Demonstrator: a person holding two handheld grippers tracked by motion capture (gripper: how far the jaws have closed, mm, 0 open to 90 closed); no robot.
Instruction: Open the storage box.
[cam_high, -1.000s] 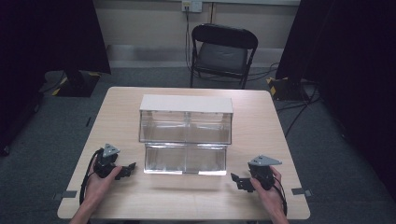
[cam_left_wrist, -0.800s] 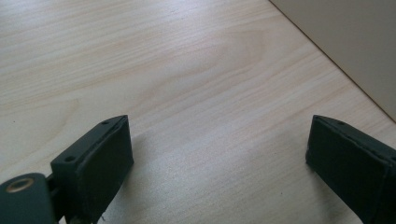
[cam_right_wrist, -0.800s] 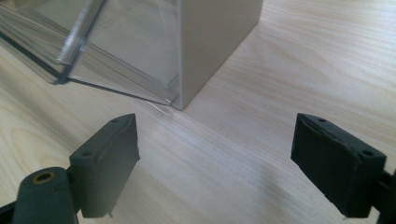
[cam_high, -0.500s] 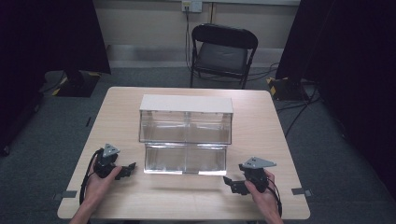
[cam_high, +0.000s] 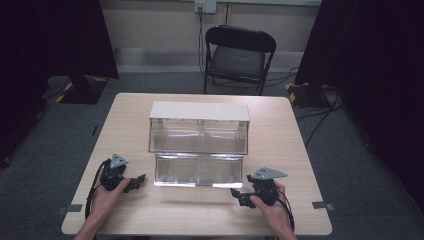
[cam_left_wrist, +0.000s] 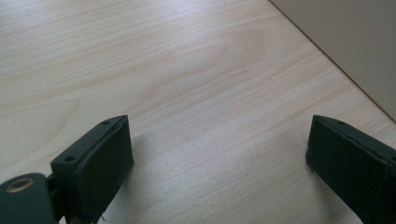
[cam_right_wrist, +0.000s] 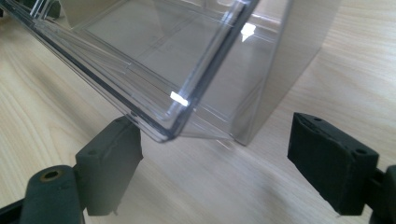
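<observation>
A clear plastic two-tier bin organiser (cam_high: 199, 137) with a white top stands in the middle of the wooden table (cam_high: 295, 150). Its lower tier juts toward me. My left gripper (cam_high: 138, 182) rests on the table left of the lower tier, jaws wide apart over bare wood (cam_left_wrist: 205, 102). My right gripper (cam_high: 237, 194) sits near the organiser's front right corner, open. In the right gripper view that clear corner (cam_right_wrist: 173, 126) hangs just beyond the gap between the two black pads (cam_right_wrist: 109, 163), with nothing held.
A black folding chair (cam_high: 238, 56) stands beyond the far edge of the table. Dark curtains flank the room on both sides. Tape marks (cam_high: 320, 205) lie on the floor by the table's near corners. The table edge (cam_left_wrist: 327, 56) runs through the left gripper view.
My right gripper has slid left and a little toward me, closing on the organiser's front right corner. The left gripper has stayed where it was.
</observation>
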